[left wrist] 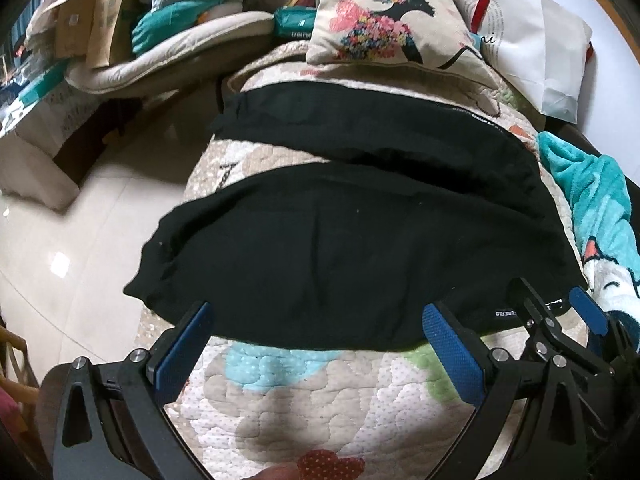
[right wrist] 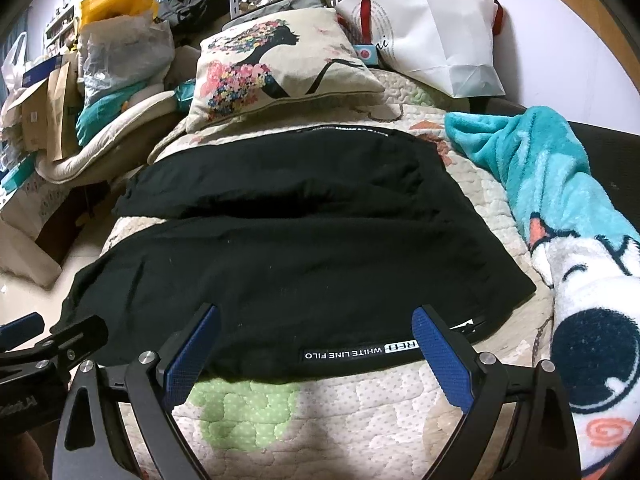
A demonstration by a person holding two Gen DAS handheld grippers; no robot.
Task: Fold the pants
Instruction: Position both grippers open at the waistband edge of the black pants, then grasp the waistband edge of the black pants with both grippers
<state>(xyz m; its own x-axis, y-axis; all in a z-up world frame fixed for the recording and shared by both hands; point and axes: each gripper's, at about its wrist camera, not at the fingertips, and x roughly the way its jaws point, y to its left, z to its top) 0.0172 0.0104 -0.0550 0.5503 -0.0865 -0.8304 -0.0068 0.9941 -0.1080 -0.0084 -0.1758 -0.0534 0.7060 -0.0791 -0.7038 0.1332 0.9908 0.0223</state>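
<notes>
Black pants [left wrist: 360,248] [right wrist: 300,264] lie flat on a quilted bed cover [left wrist: 300,392] [right wrist: 320,420], one leg near me and the other leg [left wrist: 360,128] [right wrist: 288,168] farther back. A waistband label [right wrist: 360,350] [left wrist: 508,314] runs along the near edge. My left gripper [left wrist: 318,312] [right wrist: 68,326] stands open at the near hem of the front leg, holding nothing. My right gripper [right wrist: 316,312] [left wrist: 550,296] is open at the waistband end, its fingers either side of the label.
A floral cushion [left wrist: 384,20] [right wrist: 280,68] and a white paper bag [left wrist: 536,48] [right wrist: 432,24] sit behind the pants. A teal blanket [left wrist: 600,200] [right wrist: 560,184] lies along the right. The bed drops to a tiled floor [left wrist: 60,260] on the left, past it piled boxes and bags [right wrist: 100,60].
</notes>
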